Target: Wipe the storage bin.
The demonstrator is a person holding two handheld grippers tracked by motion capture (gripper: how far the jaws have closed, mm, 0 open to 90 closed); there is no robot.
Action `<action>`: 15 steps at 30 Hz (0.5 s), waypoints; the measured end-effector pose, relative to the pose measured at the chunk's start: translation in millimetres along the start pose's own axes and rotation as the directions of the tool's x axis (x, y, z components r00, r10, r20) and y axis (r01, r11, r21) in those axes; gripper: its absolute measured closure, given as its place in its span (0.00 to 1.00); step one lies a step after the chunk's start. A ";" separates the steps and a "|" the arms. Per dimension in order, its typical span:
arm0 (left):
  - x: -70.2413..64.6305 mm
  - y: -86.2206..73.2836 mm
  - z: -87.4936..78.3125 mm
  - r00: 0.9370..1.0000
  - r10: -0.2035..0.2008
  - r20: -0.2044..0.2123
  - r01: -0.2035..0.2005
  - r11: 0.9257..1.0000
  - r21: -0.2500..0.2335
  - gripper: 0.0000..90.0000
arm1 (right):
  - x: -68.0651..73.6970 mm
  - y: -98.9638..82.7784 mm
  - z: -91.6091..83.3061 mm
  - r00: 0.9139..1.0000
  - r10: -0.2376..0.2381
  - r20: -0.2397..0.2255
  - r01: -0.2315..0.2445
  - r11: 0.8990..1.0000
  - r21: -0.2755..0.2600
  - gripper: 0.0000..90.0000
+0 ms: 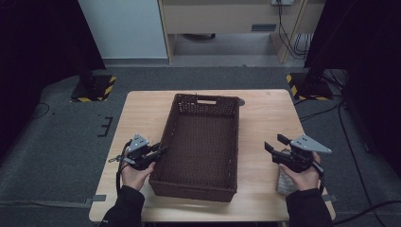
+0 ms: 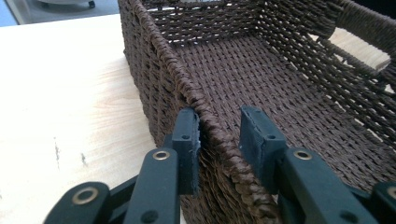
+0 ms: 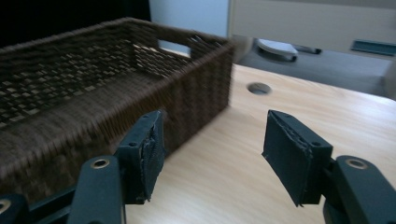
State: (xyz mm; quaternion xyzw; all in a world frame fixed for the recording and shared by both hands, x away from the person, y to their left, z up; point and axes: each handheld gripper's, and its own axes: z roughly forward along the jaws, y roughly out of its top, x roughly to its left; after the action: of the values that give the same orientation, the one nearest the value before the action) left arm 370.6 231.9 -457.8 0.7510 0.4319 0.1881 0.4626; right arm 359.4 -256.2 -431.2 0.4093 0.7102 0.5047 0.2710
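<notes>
left claw point(image 2: 219, 140): straddles basket point(image 2: 261, 74) rim, one pad touching, not clamped | right claw point(image 3: 212, 149): wide open, basket beside it

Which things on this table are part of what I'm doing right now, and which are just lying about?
In the job:
- wicker basket: its left rim sits between the jaws
- left gripper: straddles that rim; one pad touches it, the other is apart
- right gripper: open, beside the basket

Lying about:
- small pale object under the right hand; too dim to identify
- cable hole in the table

Basket point(image 3: 112, 88) motion-blurred, cut off left; object under right hand point(image 1: 285, 182) unidentifiable.
</notes>
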 end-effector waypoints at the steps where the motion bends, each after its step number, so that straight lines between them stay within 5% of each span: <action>1: 0.4 1.1 1.1 1.000 0.004 -0.001 -0.004 1.000 0.001 0.75 | 1.9 3.5 4.9 1.000 0.002 -0.013 -0.002 1.000 -0.004 0.43; 6: -0.7 -1.4 -2.1 0.999 0.002 -0.037 -0.003 0.999 -0.034 0.66 | 15.1 13.1 32.9 0.999 -0.004 -0.048 0.005 1.000 0.006 0.46; 10: -0.2 -1.5 -18.1 0.996 -0.092 -0.021 0.089 0.989 -0.117 0.48 | 25.1 12.8 51.1 0.997 0.007 -0.082 -0.006 1.000 0.018 0.47; 15: -18.2 -8.3 -39.8 0.997 -0.067 -0.038 0.063 0.994 -0.087 0.48 | 33.4 9.8 63.9 0.995 0.007 -0.101 -0.004 1.000 0.024 0.48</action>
State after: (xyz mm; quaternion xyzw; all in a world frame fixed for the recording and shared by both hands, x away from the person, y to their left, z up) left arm 329.4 239.8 -442.8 0.7121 0.4569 0.2065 0.4914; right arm 396.1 -194.4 -443.0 0.3883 0.7279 0.5170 0.2283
